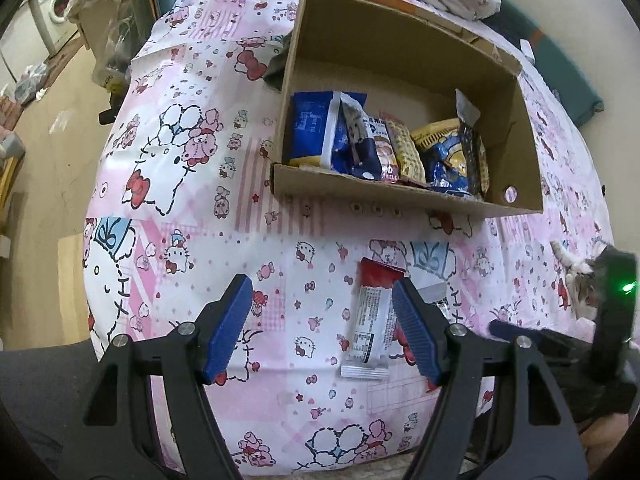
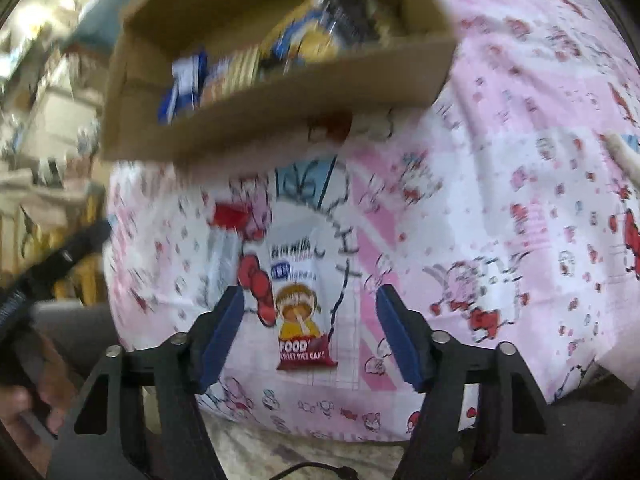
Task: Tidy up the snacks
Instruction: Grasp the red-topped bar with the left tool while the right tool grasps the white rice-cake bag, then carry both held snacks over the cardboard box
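A red-and-white snack bar (image 1: 370, 320) lies flat, back side up, near the cardboard box (image 1: 400, 196) of upright packets (image 1: 384, 144); a rice-cake packet (image 2: 300, 312), somewhat blurred, lies beside it.

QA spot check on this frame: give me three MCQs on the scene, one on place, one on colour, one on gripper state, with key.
1. Where does the rice cake packet lie?
A. In the cardboard box
B. On the tablecloth, in front of the box
C. On the floor

2. What colour are the gripper finger pads?
A. Blue
B. Green
C. Yellow

3. How does the right gripper stand?
A. Shut on the packet
B. Shut on nothing
C. Open

Key: 1 B, it lies flat on the tablecloth, nearer than the cardboard box. 2 A, the pads show blue in both views. 3 C, its fingers stand wide apart, either side of the packet.
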Action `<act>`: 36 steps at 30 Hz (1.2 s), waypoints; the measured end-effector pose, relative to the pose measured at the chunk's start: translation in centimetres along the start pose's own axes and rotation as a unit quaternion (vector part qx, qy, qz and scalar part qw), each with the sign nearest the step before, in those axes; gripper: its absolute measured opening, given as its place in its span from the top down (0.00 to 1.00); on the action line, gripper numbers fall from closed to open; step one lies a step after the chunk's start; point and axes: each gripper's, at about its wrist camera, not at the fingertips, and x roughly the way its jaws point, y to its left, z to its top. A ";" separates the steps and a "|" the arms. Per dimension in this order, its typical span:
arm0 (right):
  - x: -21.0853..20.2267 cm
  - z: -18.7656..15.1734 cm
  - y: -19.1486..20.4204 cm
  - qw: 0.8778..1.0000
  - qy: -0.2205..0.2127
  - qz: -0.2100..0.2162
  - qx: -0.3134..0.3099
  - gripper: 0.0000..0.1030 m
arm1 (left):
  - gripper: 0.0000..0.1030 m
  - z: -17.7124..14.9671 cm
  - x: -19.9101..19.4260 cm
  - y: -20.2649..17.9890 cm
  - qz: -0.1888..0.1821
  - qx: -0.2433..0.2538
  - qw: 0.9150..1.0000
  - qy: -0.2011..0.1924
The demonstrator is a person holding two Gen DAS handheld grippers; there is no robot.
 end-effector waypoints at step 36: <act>0.4 0.9 1.5 0.999 -0.015 -0.020 -0.034 0.69 | 0.73 -2.5 7.5 -4.3 0.010 0.091 0.992 0.090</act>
